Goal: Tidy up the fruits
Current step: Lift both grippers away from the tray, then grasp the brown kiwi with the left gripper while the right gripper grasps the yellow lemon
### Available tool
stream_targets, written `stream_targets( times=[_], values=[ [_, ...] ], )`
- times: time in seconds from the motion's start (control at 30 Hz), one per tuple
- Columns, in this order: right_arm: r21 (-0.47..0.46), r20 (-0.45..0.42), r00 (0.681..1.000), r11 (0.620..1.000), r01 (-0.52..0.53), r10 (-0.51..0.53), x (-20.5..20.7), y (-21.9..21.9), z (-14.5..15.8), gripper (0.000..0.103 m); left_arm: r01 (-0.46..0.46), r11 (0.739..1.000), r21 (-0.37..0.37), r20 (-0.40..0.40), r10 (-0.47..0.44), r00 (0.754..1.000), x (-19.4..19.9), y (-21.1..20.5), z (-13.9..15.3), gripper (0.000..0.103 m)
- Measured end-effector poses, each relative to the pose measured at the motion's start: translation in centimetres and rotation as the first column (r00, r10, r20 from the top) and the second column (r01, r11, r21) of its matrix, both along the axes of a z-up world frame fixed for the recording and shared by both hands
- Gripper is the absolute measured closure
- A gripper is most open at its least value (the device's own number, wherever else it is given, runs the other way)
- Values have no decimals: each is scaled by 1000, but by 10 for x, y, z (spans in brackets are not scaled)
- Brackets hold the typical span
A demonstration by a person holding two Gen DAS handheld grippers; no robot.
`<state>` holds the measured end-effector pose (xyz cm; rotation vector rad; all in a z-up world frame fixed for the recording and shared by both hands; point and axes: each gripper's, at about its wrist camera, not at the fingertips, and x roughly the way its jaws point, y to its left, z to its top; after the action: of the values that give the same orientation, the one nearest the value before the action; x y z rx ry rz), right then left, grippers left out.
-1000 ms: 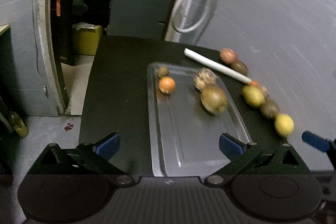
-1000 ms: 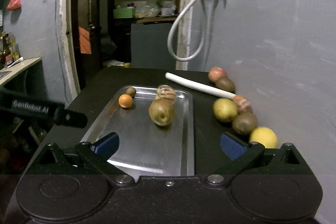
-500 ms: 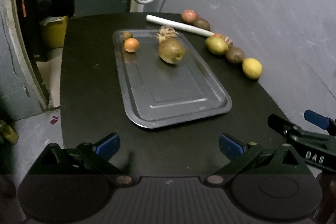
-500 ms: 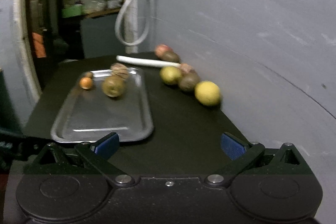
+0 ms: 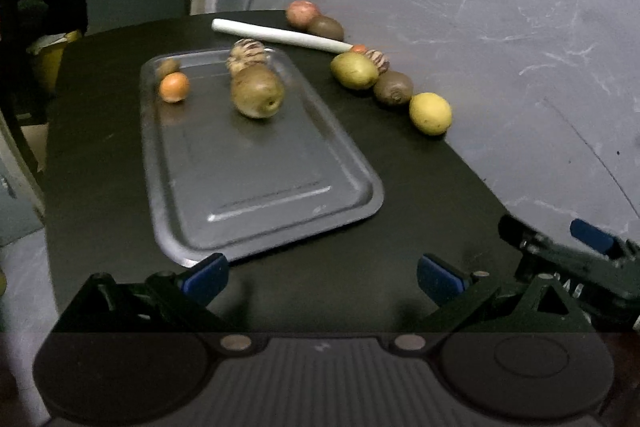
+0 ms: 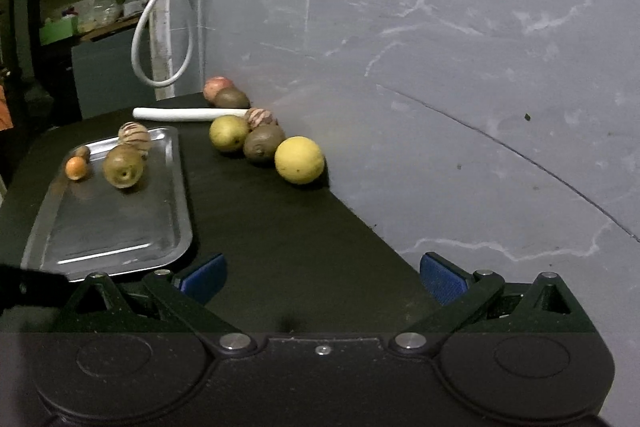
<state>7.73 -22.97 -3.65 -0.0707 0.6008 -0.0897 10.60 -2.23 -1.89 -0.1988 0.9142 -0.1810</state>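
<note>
- The left gripper (image 5: 322, 277) is held wide apart above the table's near edge, with nothing between its pads.
- The right gripper (image 6: 322, 277) is likewise spread, gripping nothing.
- Four fruits are seen on the tray (image 5: 256, 187); the lemon (image 6: 299, 159) and others are lined along the wall.

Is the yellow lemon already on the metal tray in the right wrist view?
No. The yellow lemon sits on the black table by the wall, right of the metal tray, which holds four other fruits.
</note>
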Motion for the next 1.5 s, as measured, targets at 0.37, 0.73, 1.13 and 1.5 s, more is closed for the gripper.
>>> stream_targets(
  times=[0.37, 0.73, 1.13, 1.5],
  values=[
    [19, 24, 1000, 1000, -9, 8, 43, -1, -21, 1, 34, 999, -16, 9, -34, 999, 91, -27, 8, 1],
    [126, 13, 1000, 992, 4, -6, 140, -1, -46, 6, 35, 988, -150, -55, -43, 998, 207, -64, -14, 1],
    [200, -20, 998, 977, 70, -67, 192, 2, -58, 25, 20, 981, -192, -121, -44, 992, 269, -88, -51, 13],
    [219, -18, 997, 972, 81, -79, 210, 4, -69, 36, -2, 966, -257, -166, -42, 985, 293, -93, -61, 35]
  ],
)
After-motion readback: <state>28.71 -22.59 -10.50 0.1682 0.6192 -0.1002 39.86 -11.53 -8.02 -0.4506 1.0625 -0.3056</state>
